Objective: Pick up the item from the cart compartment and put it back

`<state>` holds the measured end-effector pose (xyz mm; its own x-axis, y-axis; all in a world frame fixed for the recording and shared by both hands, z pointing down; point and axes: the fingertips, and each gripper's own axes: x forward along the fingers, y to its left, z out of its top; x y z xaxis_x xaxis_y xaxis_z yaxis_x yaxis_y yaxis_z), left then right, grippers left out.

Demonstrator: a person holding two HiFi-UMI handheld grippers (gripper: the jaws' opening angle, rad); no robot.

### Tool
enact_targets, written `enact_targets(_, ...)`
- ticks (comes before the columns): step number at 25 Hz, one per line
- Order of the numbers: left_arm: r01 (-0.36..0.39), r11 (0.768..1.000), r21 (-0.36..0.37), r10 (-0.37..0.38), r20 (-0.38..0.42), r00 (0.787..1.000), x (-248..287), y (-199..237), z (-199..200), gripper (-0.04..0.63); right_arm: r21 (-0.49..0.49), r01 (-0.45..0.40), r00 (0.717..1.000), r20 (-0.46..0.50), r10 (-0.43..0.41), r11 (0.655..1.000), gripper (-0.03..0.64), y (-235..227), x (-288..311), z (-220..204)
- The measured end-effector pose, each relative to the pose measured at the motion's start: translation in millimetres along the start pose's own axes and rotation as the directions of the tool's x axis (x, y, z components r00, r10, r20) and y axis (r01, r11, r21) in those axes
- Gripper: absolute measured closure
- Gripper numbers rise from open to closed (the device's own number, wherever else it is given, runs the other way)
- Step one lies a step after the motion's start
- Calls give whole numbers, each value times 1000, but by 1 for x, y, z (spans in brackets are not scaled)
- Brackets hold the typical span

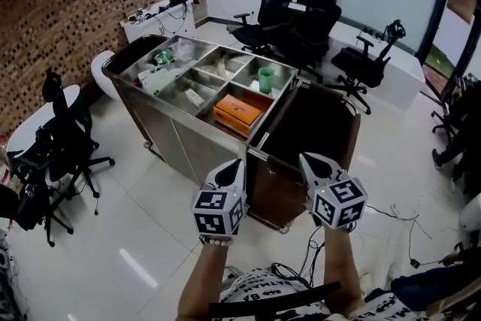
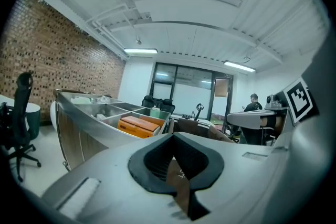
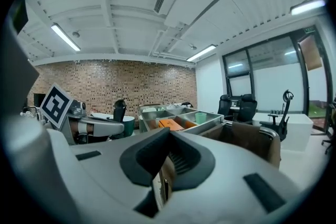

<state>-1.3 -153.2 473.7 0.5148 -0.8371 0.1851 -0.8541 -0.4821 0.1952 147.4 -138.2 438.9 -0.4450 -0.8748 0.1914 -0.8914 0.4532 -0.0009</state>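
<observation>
The steel cart [image 1: 184, 135] stood in the middle of the tiled floor, its top divided into open compartments. A dark brown bin [image 1: 312, 124] hung against the cart's end nearest the person. Beyond the cart stood a cluster of black office chairs [image 1: 285, 11], and another black chair [image 1: 68, 133] stood well off the cart's long side, toward the brick wall.

The person stood a little short of the cart's bin end, both arms stretched toward it. The left gripper [image 1: 239, 162] was just short of the corner where bin met cart, with its jaws pressed together and nothing between them. The right gripper [image 1: 305, 157] was beside it, in front of the bin's near rim, and its jaws were likewise closed with nothing in them. Neither gripper touched the cart or anything on it.

An orange box [image 1: 237, 113] lay flat in the cart compartment next to the bin, on the side nearer the person. A green cup [image 1: 265, 79] stood upright in the compartment just behind that one. Which of the two was the item to be lifted I could not tell, but both were in their compartments and well clear of the grippers. At the cart's far end, clear plastic wrapping [image 1: 180, 50] and a small green packet [image 1: 161, 57] lay together in another compartment.
</observation>
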Motion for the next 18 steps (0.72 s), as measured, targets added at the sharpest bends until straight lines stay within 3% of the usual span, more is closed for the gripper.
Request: enact_targets(18,-22,1000,5,22,-6,1000,-12,-2,-4,594,23,-33,999,-10,33,999,609,16,0,-14)
